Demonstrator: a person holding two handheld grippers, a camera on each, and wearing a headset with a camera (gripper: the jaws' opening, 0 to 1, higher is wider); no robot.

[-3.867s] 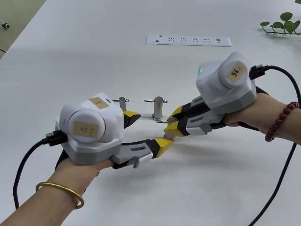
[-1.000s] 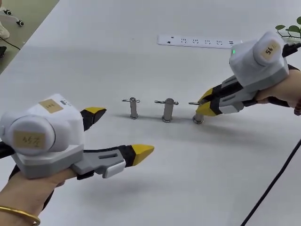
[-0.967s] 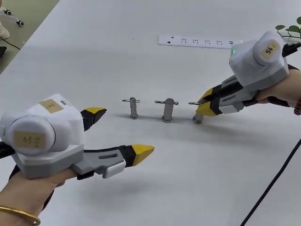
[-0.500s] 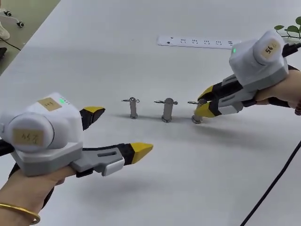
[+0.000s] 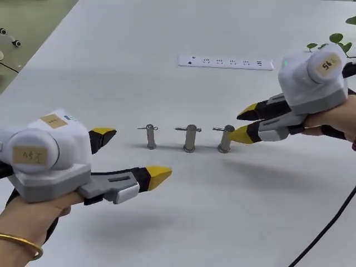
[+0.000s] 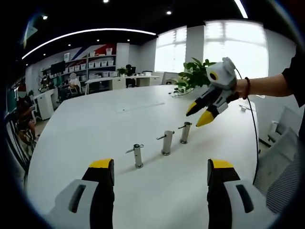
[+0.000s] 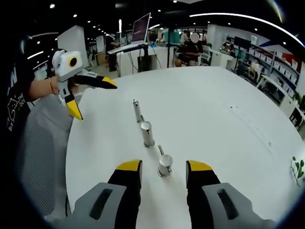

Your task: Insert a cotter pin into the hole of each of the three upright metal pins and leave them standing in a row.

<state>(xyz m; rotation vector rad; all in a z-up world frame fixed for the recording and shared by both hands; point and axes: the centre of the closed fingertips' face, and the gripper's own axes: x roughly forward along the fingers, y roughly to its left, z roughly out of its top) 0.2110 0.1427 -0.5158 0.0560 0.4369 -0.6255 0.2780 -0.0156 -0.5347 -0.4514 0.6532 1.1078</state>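
Three upright metal pins stand in a row on the white table, each with a cotter pin through its top: the left pin (image 5: 151, 136) (image 6: 138, 156) (image 7: 137, 110), the middle pin (image 5: 190, 138) (image 6: 166, 142) (image 7: 147, 133) and the right pin (image 5: 225, 138) (image 6: 185, 132) (image 7: 164, 164). My right gripper (image 5: 242, 123) (image 7: 163, 168) is open just right of the right pin, its fingertips apart from it. My left gripper (image 5: 130, 153) (image 6: 161, 164) is open, well short of the row at the near left, holding nothing.
A white power strip (image 5: 225, 61) lies at the far side of the table. A green plant (image 5: 334, 40) sits at the far right. A black cable (image 5: 328, 222) trails from the right gripper across the table's right side. Bare tabletop (image 5: 211, 211) lies in front of the row.
My right gripper has let go of the right pin and drawn back to the right, its jaws wider. Earlier both grippers worked close together at the pins; the left has since pulled back.
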